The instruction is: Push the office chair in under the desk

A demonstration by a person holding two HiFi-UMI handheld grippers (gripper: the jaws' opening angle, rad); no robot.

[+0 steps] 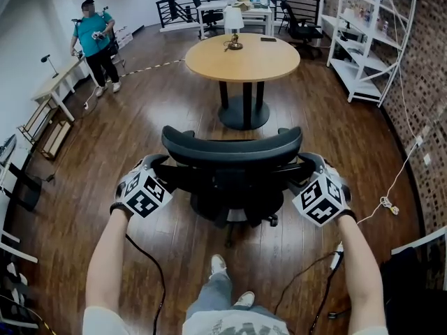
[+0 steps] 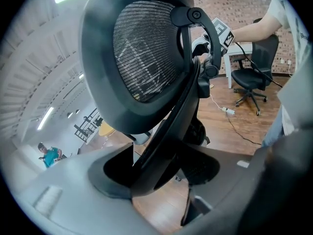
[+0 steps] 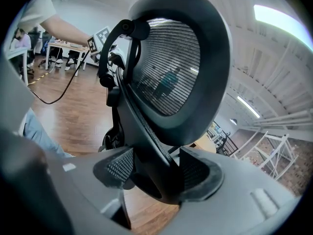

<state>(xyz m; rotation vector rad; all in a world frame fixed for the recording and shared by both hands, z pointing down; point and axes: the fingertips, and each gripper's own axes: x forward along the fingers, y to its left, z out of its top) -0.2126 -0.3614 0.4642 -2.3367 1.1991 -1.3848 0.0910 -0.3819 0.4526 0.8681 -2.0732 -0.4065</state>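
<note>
Head view: office chair (image 1: 232, 152) stands well short of round desk (image 1: 242, 58), which is at 12 o'clock. Clamped on its backrest struts at 9 and 3 o'clock, left gripper (image 1: 162, 180) and right gripper (image 1: 307, 176) likely set up an even, straight push.

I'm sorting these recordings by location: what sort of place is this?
Probably an open-plan office or studio loft. There is an office chair on a wooden floor, a round table with a lamp on it, and white shelving against a brick wall.

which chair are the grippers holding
The near black office chair, left gripper and right gripper clamped on its back frame; the others stand far off.
</note>
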